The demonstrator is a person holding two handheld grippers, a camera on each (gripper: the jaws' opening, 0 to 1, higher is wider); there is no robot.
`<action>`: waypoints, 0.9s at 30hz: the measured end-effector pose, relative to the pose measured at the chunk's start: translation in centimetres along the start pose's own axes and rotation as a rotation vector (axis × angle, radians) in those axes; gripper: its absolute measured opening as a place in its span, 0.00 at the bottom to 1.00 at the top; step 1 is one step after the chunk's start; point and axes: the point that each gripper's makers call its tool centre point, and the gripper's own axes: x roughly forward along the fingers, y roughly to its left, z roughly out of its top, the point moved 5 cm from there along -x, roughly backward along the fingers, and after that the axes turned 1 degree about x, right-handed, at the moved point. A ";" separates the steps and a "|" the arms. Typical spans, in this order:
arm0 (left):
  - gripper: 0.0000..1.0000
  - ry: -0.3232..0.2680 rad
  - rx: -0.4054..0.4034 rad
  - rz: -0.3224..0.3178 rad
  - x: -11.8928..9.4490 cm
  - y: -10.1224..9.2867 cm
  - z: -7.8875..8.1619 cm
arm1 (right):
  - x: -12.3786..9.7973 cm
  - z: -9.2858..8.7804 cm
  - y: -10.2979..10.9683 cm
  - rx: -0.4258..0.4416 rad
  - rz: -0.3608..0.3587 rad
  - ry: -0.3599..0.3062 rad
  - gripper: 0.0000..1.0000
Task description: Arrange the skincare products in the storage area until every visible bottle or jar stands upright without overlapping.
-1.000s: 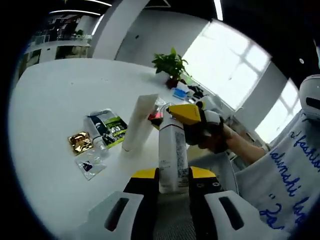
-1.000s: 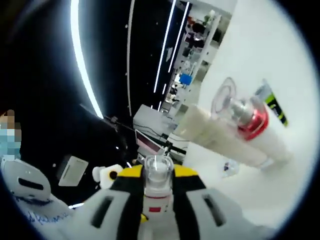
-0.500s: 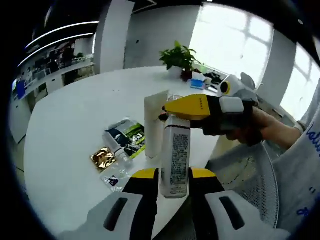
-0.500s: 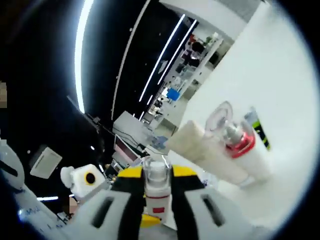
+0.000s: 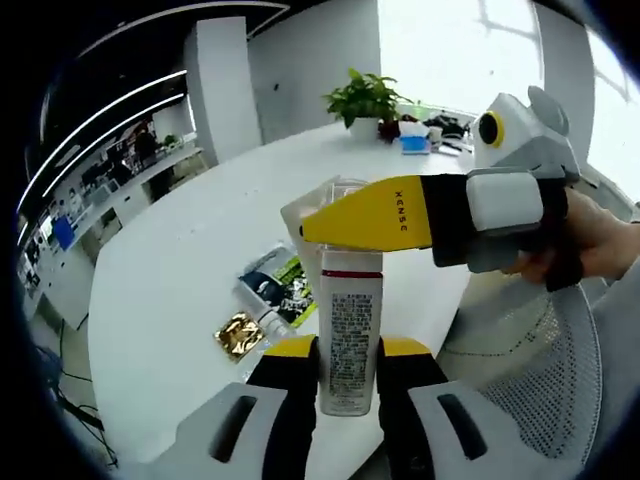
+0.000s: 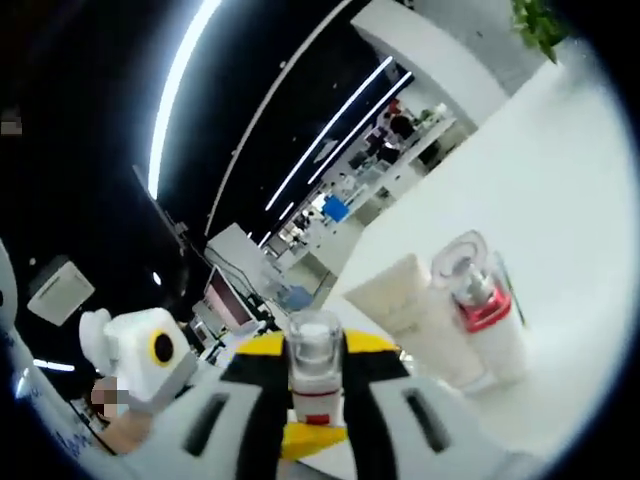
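A white bottle (image 5: 349, 335) with a red band under its top is held upright in the air above the table's near edge. My left gripper (image 5: 348, 352) is shut on its lower body. My right gripper (image 5: 368, 214) comes in from the right and is shut on the bottle's clear cap (image 6: 315, 342), between its yellow-tipped jaws (image 6: 315, 352). On the white table (image 5: 190, 250) stand a cream tube (image 6: 405, 310) and a pump bottle (image 6: 478, 300) with a red collar and clear cap, side by side.
A green-and-black sachet (image 5: 282, 284) and a gold sachet (image 5: 238, 333) lie flat on the table left of the bottle. A potted plant (image 5: 368, 98) and blue items (image 5: 413, 143) sit at the far edge. A mesh chair (image 5: 520, 350) is at the right.
Both views have rolled and shifted with the hands. The held bottle now reads more upright, and the right gripper's jaw looms larger at its top. Both grips are unchanged.
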 end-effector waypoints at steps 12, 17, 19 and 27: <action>0.17 -0.014 -0.057 -0.140 -0.1 -0.3 -1.1 | -0.4 -0.7 0.4 -0.014 0.092 0.090 0.22; 0.17 -0.033 -0.134 -0.322 -0.6 -0.7 -1.5 | -0.8 -0.6 1.0 -0.060 0.203 0.133 0.28; 0.17 -0.023 -0.119 -0.404 -0.8 -1.1 -1.7 | -1.0 -0.5 1.3 -0.038 0.239 0.142 0.28; 0.17 -0.022 -0.142 -0.461 -0.9 -1.5 -1.8 | -1.6 -0.9 1.0 -0.114 0.240 0.202 0.24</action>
